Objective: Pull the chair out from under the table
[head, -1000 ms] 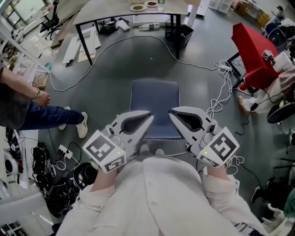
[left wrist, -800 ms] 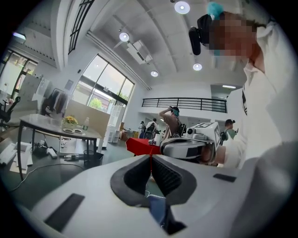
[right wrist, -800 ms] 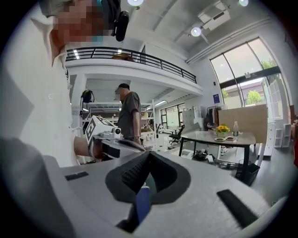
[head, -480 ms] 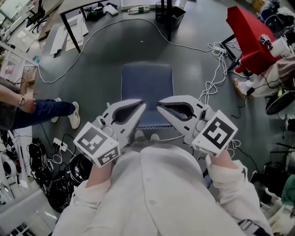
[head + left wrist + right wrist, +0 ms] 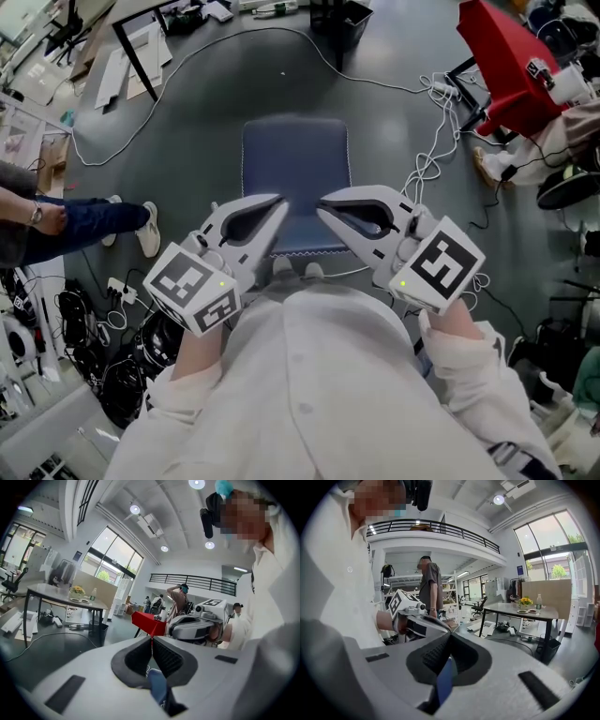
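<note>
Chair (image 5: pixel 295 169) well clear of table (image 5: pixel 56 592). Left gripper (image 5: pixel 277 202), right gripper (image 5: pixel 323 202) fingers closed, empty, above its edge. Best lift off gently.

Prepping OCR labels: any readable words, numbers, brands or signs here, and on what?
No text reads clearly.
Cube on the left gripper, cube on the right gripper: square black-and-white markers, no letters.
Blue wall sign: too small to read.
Black-and-white tag by the red stand: too small to read.

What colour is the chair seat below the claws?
The chair seat is dark blue, clearest in the head view.
</note>
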The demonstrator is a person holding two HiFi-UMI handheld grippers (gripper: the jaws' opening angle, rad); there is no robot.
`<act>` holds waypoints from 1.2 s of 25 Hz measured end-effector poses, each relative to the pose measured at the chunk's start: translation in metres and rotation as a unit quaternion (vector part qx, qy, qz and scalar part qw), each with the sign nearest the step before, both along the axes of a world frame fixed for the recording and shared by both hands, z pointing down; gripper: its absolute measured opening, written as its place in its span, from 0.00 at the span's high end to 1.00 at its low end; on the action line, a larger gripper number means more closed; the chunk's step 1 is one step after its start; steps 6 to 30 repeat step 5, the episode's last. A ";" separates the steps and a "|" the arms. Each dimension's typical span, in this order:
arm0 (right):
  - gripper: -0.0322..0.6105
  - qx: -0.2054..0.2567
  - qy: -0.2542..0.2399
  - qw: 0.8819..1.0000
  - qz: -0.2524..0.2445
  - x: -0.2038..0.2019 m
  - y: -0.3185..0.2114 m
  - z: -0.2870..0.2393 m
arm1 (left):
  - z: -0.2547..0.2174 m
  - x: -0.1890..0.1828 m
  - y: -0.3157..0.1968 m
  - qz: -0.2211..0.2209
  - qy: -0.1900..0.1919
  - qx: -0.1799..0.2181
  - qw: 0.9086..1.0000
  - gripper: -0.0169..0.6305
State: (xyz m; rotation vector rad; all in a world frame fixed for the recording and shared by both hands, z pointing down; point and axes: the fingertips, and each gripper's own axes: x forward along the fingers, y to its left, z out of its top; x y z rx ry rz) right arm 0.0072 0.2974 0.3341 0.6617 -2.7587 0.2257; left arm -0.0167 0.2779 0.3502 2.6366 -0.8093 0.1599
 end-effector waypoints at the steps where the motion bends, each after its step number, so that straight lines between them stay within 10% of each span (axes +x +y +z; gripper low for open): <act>1: 0.95 0.000 0.001 1.000 0.002 0.002 -0.001 0.001 | 0.001 0.001 0.001 0.001 -0.001 -0.001 1.000 0.95; 30: 0.95 0.006 -0.005 1.000 0.014 0.012 -0.003 0.005 | 0.007 0.010 0.005 0.005 -0.007 -0.004 1.000 0.94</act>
